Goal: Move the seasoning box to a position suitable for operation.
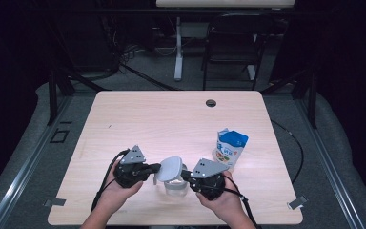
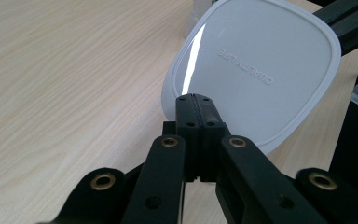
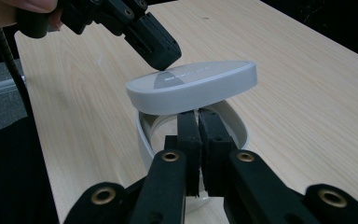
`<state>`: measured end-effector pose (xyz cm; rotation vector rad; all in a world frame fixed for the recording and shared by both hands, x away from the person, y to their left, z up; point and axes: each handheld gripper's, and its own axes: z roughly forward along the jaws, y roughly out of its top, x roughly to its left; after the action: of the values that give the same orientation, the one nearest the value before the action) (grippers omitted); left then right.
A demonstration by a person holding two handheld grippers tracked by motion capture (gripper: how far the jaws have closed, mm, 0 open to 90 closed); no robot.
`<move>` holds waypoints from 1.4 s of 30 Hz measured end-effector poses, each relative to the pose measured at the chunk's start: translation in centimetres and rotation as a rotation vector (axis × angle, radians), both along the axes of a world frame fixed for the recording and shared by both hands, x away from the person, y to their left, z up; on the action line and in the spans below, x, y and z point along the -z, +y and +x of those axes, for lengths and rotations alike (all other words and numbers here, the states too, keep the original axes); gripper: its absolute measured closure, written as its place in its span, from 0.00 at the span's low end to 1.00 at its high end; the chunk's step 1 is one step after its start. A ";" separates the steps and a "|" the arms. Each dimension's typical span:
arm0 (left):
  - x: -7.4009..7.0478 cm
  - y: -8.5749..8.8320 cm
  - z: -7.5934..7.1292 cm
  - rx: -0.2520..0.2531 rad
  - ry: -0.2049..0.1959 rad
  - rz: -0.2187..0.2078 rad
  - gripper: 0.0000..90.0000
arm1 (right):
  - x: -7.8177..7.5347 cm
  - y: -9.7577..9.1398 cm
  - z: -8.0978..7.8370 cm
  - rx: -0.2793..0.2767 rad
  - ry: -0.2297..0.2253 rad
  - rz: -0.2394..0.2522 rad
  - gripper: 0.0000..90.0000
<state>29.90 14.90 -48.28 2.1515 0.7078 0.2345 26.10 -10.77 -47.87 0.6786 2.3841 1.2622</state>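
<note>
My two grippers [image 1: 148, 168] [image 1: 187, 175] are black with grey top plates. The lid [image 1: 169, 169] is pale grey-white. The pouch [image 1: 229, 149] is blue and white. The table [image 1: 162, 119] is light wood grain.

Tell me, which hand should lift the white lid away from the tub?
Probably the left. The left gripper already pinches the edge of the lid, which sits tilted above the container. The right gripper is clamped on the container's rim, steadying it.

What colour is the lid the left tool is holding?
The lid is white to pale grey, glossy, with embossed lettering; the left gripper view shows it best.
</note>
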 end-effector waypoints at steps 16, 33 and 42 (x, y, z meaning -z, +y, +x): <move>-0.1 0.6 -0.2 -0.009 -0.004 0.016 1.00 | -0.4 0.2 -0.1 0.003 -0.014 0.004 0.98; 0.1 1.2 -0.3 -0.008 0.003 0.028 1.00 | -0.6 0.6 0.0 0.001 -0.017 0.012 0.98; 0.5 0.8 -0.3 0.022 0.009 0.074 1.00 | -0.7 0.7 0.0 -0.002 -0.021 0.012 0.98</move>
<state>29.62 15.73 -48.83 2.2305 0.6904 0.2426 26.05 -10.07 -47.17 0.6632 2.3631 1.2789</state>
